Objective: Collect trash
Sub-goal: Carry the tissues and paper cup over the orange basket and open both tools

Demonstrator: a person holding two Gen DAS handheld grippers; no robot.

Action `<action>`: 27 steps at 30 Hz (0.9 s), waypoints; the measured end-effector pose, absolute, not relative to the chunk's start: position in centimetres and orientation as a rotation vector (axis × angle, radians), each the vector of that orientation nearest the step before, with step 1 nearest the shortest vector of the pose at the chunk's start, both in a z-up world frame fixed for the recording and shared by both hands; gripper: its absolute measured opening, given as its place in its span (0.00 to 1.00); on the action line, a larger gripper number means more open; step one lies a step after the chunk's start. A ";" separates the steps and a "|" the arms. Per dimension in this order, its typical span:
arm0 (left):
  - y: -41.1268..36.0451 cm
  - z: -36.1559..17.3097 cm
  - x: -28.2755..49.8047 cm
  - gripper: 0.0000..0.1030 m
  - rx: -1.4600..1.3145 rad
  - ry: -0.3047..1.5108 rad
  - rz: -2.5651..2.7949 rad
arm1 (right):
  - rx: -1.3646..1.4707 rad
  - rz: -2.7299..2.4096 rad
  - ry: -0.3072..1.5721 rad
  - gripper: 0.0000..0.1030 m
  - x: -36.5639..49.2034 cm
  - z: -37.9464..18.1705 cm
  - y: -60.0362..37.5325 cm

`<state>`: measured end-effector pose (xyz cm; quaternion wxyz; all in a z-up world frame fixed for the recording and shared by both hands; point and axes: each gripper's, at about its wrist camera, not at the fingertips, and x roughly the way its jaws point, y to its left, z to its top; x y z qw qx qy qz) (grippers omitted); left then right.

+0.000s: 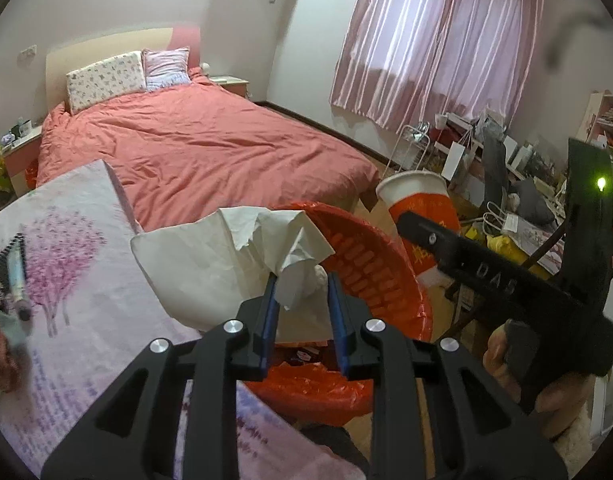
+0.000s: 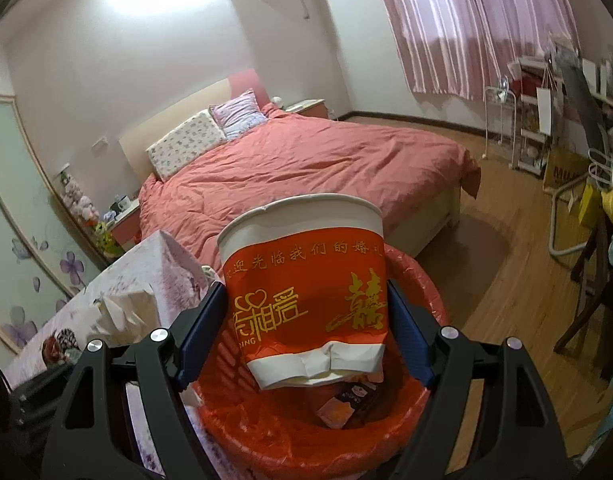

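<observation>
A crumpled white tissue [image 1: 226, 256] lies between the jaws of my left gripper [image 1: 302, 280]. It rests against the left pad, with a gap to the right pad, so the gripper is open. Just below and behind it stands a red bin with a red liner [image 1: 370, 264], with some packets inside. My right gripper [image 2: 306, 292] is shut on a red and white paper cup [image 2: 302, 216] with a crushed base, held tilted over the bin [image 2: 422, 280]. The cup [image 1: 418, 200] and a right finger [image 1: 446, 248] also show in the left wrist view.
A table with a floral cloth [image 1: 86, 280] stands left of the bin, with a pen and notebook [image 1: 14, 276] on it. Behind is a bed with a pink cover [image 1: 206, 140]. A cluttered desk [image 1: 526, 184] and a chair [image 2: 598, 300] stand at the right.
</observation>
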<state>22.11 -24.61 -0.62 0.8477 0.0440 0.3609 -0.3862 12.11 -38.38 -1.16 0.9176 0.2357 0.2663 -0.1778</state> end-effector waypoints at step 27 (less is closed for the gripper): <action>-14.6 -2.7 23.8 0.62 0.130 0.797 -0.500 | 0.372 -0.343 0.615 0.82 12.1 -0.9 -34.2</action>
